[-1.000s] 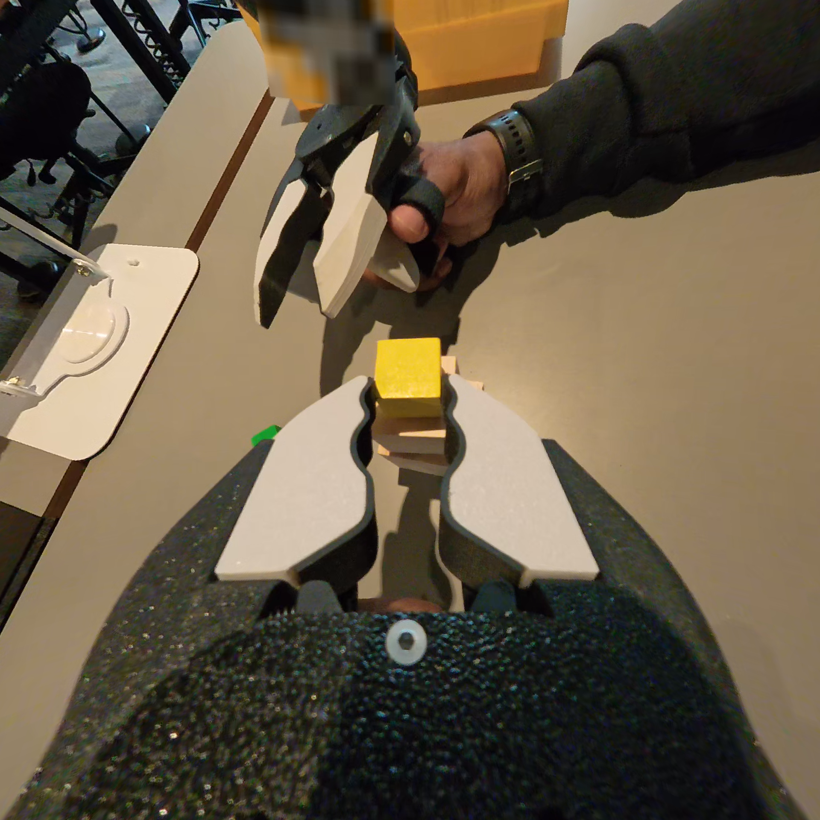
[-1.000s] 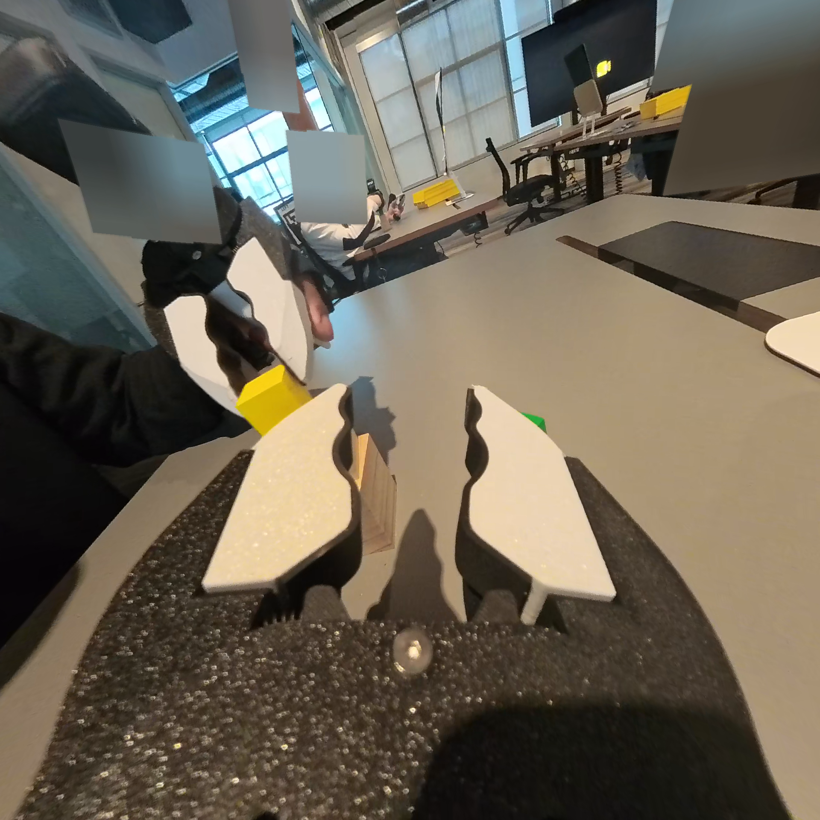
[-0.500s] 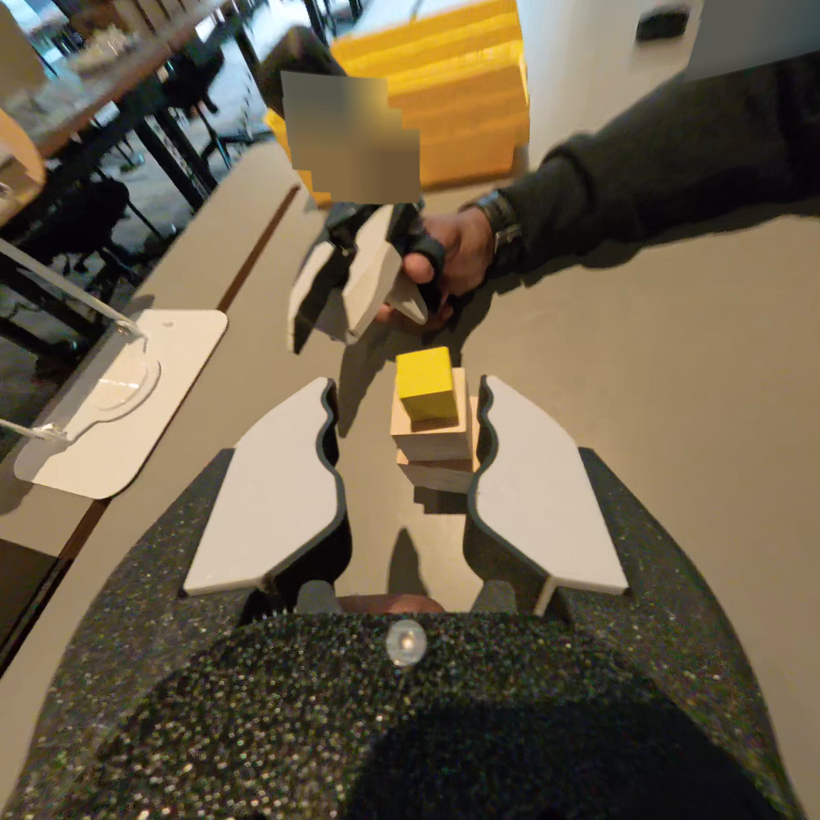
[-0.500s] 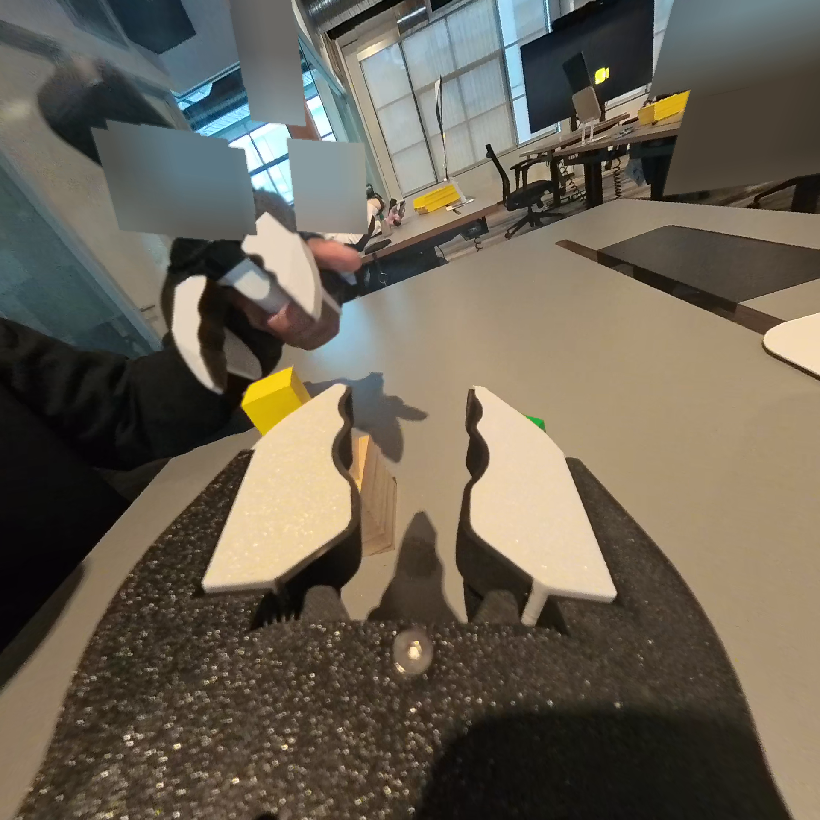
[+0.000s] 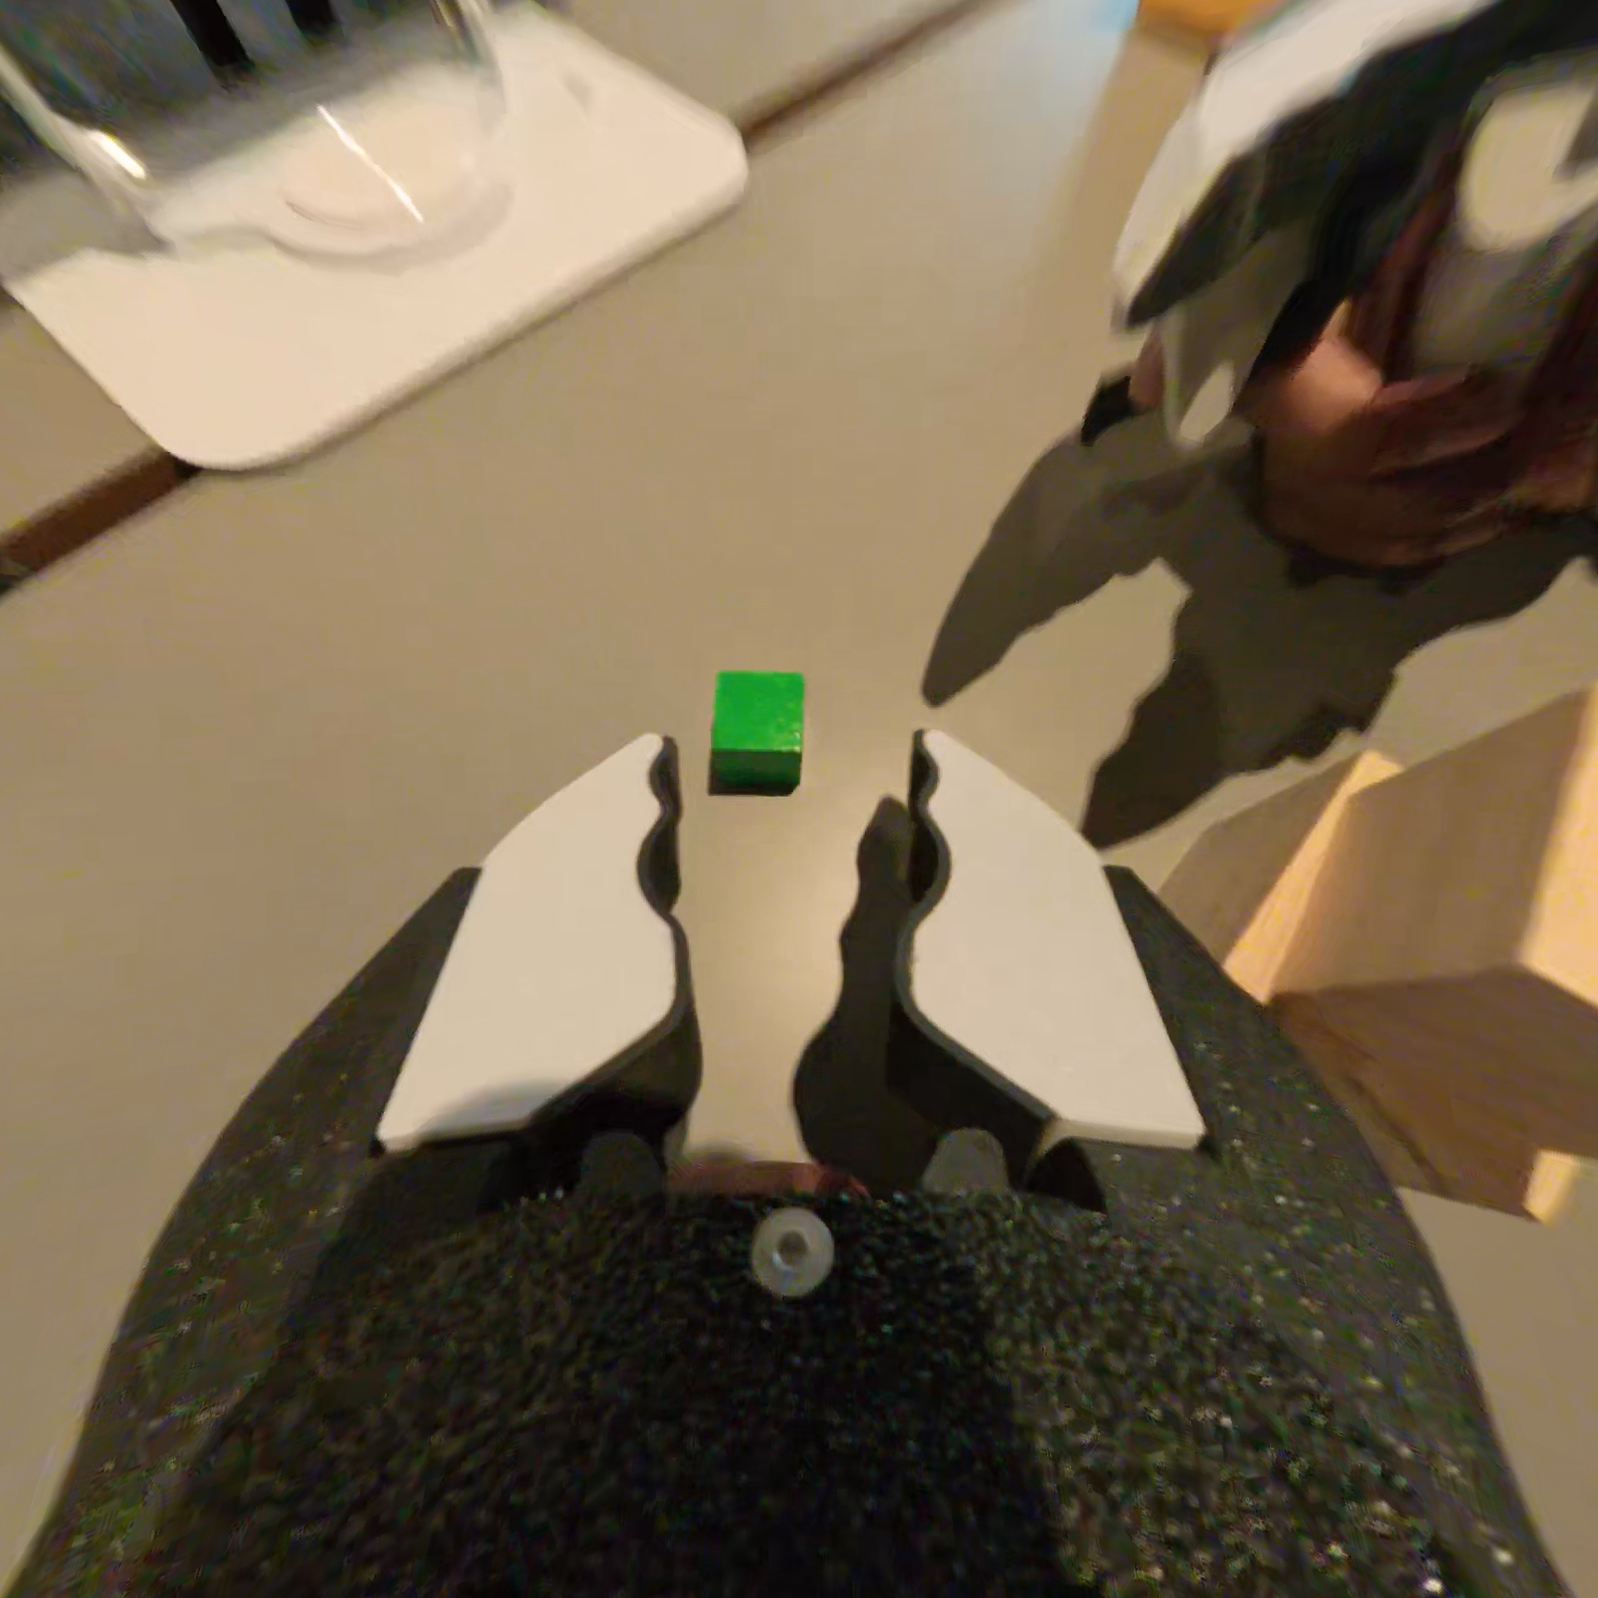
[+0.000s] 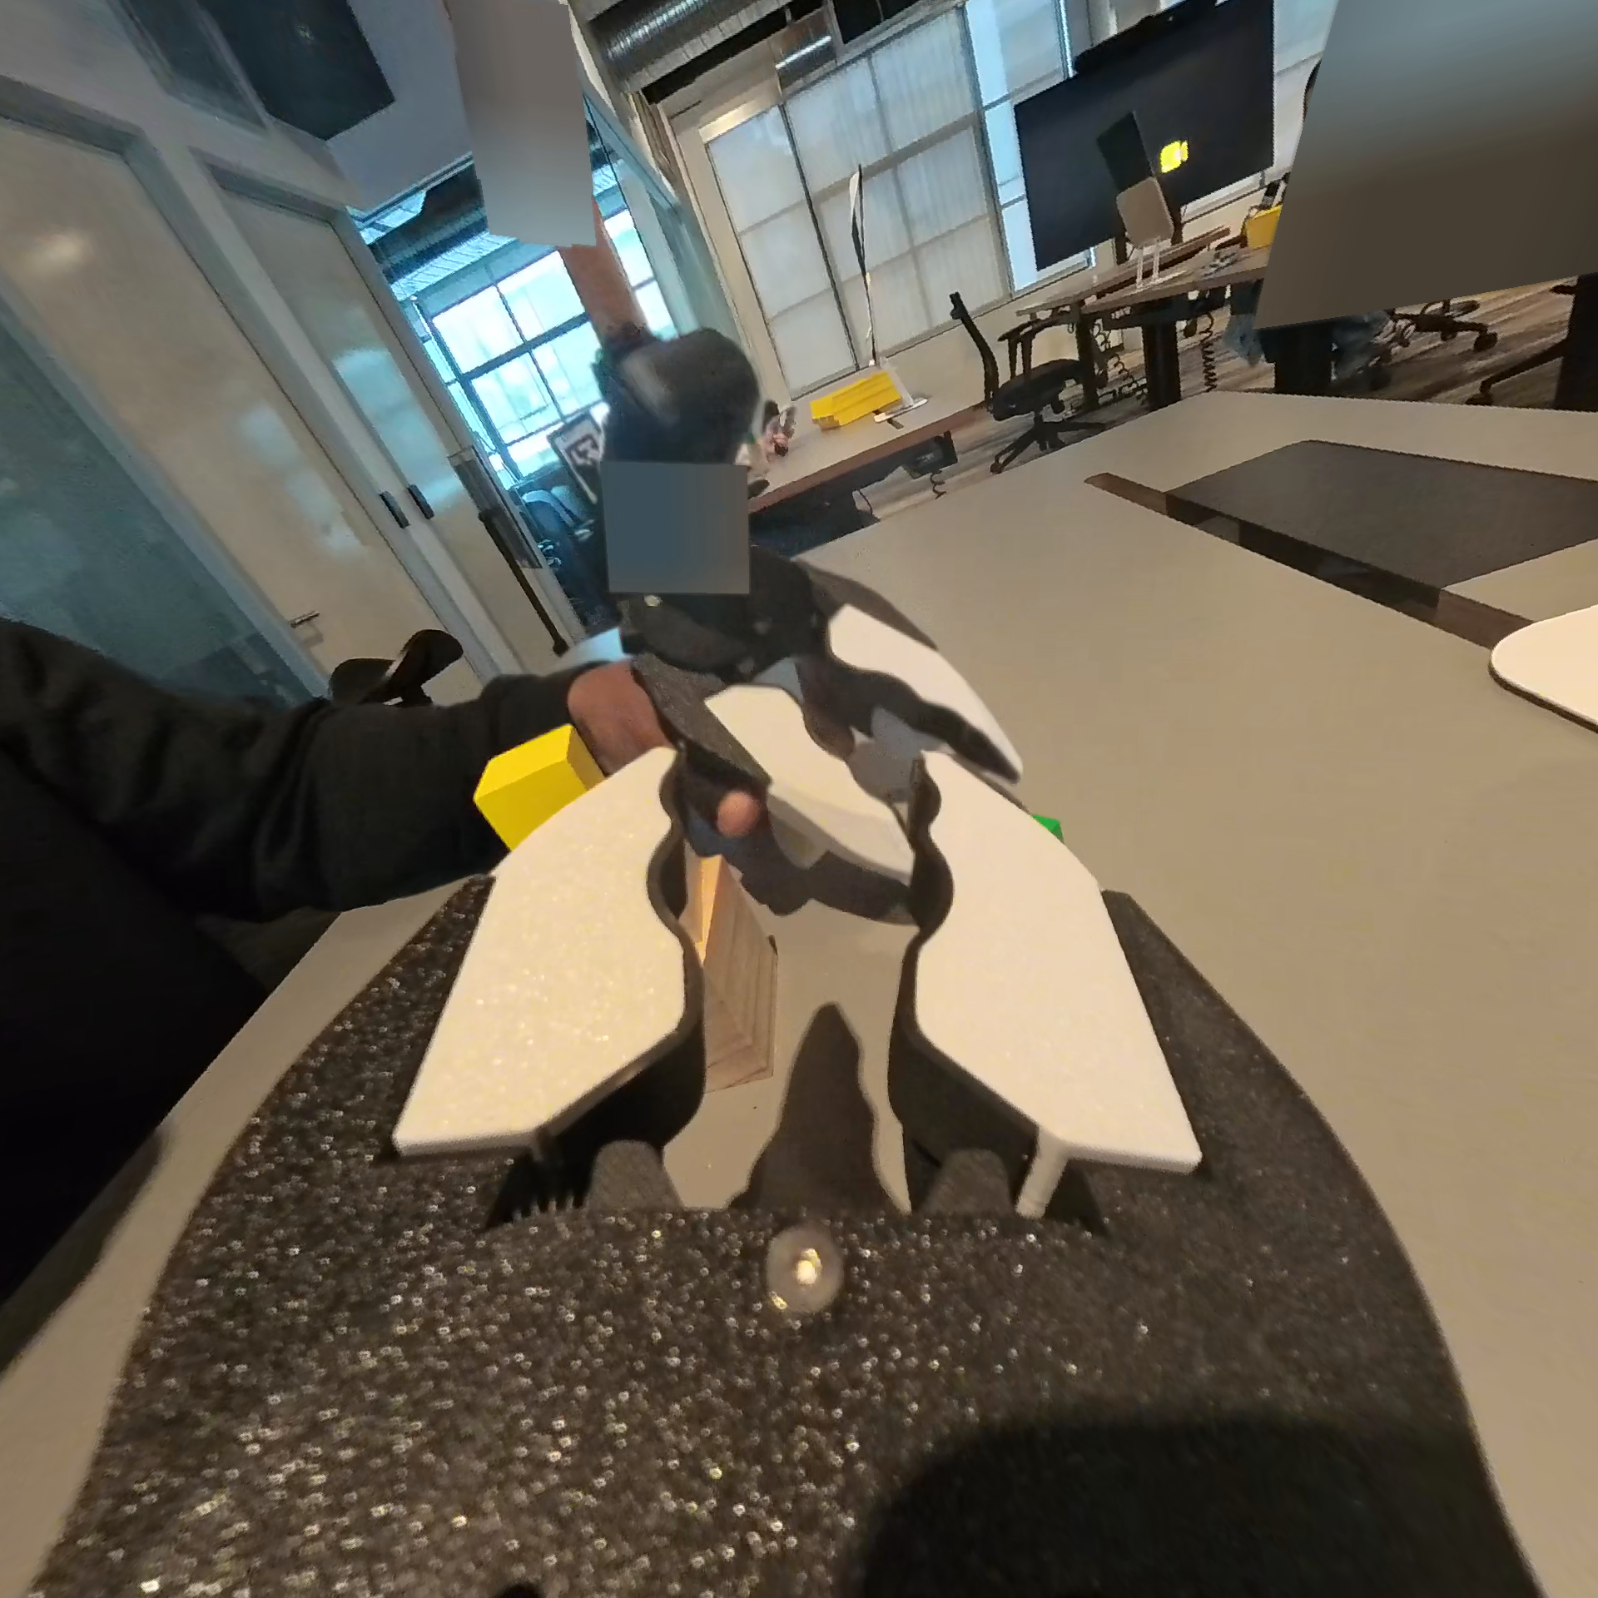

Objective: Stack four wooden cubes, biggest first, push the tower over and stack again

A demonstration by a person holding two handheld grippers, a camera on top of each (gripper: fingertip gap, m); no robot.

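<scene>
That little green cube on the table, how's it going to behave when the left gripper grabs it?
The green cube looks rigid painted wood, so it likely won't deform. Its flat faces suggest sliding, not rolling. It is small against the open left gripper, so it is probably light and may twist if pinched off-centre.

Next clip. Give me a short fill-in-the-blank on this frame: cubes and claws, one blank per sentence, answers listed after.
1. The left claw is open and lined up on the small ____ cube.
2. That cube lies on the table, ____ from the stack.
3. The cube topping the plain wooden blocks is ____.
4. The right claw is open and holds ____.

Missing words: green; apart; yellow; nothing
</scene>
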